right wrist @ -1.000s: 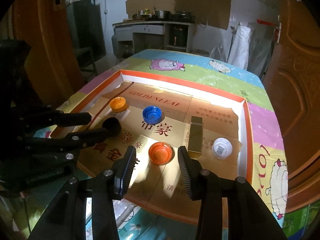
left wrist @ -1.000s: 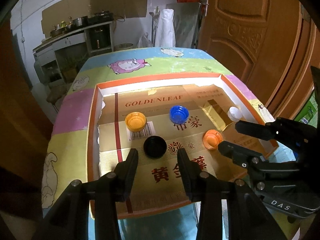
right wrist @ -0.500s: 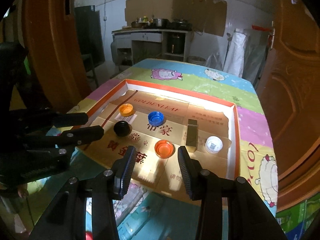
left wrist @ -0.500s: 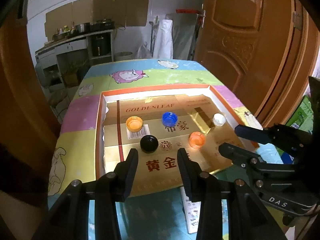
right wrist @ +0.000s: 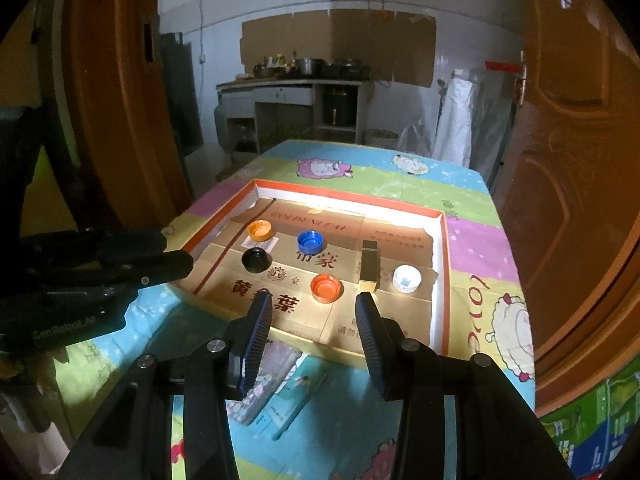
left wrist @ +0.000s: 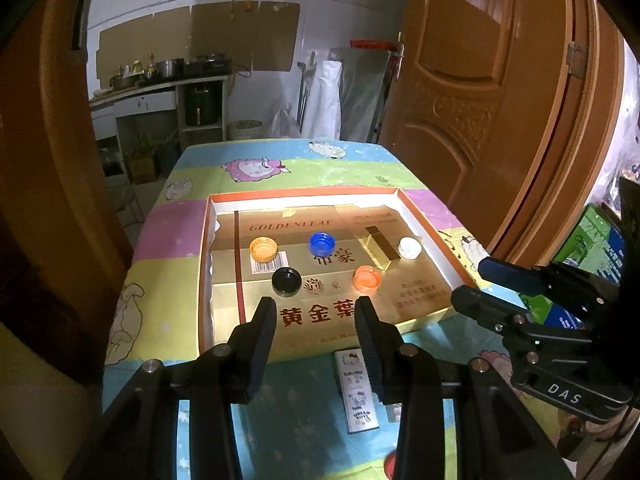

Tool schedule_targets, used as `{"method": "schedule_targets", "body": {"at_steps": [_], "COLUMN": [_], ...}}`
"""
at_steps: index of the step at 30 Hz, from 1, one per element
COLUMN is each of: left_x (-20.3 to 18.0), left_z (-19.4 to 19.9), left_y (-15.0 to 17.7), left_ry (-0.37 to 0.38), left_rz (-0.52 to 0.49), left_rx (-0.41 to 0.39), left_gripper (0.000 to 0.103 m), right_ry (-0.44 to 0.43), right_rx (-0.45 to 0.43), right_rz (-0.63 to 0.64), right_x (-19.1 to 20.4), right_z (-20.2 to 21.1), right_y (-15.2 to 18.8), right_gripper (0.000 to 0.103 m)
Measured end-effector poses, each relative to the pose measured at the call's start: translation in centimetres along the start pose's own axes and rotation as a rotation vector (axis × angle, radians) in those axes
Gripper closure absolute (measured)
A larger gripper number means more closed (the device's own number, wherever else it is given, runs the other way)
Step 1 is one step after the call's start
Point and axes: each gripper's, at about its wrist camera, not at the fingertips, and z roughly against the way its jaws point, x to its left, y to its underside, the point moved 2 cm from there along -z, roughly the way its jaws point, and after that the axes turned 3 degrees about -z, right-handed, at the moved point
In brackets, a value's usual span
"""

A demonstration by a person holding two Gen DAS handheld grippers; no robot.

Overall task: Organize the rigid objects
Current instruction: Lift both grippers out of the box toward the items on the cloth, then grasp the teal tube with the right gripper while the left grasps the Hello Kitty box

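Tray: shallow cardboard tray with orange rim and white inner walls, lying flat on a table under a pastel cartoon-sheep cloth.
Caps, far row: yellow-orange cap at left, blue cap near the middle, white cap at right (all open side up, apart from each other).
Caps, near row: black cap at left, orange cap right of centre; neither touches anything else.
Gold box: small gold box lying on the tray floor between blue cap and white cap, just beside the white one.
Left gripper: jaws apart, nothing between them, hovering over the tray's near edge; black cap lies just beyond its left finger.
Right gripper: jaws apart, empty, also above the near edge; orange cap sits just beyond the gap. Seen from the left wrist view, it hangs off the tray's right near corner.
Loose items: a sticker-printed flat packet on the cloth in front of the tray.
Background: wooden door at right, cluttered kitchen counter behind.
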Motion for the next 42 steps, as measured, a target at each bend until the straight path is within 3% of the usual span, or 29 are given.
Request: {"method": "schedule_targets", "body": {"at_steps": [8, 15, 27, 35, 42], "left_x": [-0.8, -1.9, -3.2, -3.3, -2.5], "left_z": [0.6, -2.5, -6.4, -7.3, -7.1], "left_y": [1.2, 3.9, 6.3, 6.9, 7.0], "left_ry": [0.050, 0.087, 0.028, -0.026, 0.004], "left_rz": [-0.002, -0.013, -0.019, -0.037, -0.002], "left_rx": [-0.003, 0.090, 0.164, 0.157, 0.148], "left_gripper": [0.063, 0.063, 0.063, 0.063, 0.063], "right_ry": [0.009, 0.008, 0.011, 0.010, 0.054], "right_rx": [-0.019, 0.025, 0.066, 0.093, 0.144], "right_rz": [-0.041, -0.122, -0.193, -0.229, -0.266], "right_x": [0.3, -0.2, -1.6, -1.7, -1.0], "right_z": [2.0, 0.9, -0.2, -1.6, -4.0], "right_y": [1.4, 3.9, 6.5, 7.1, 7.6], "right_gripper": [0.058, 0.058, 0.058, 0.058, 0.058]}}
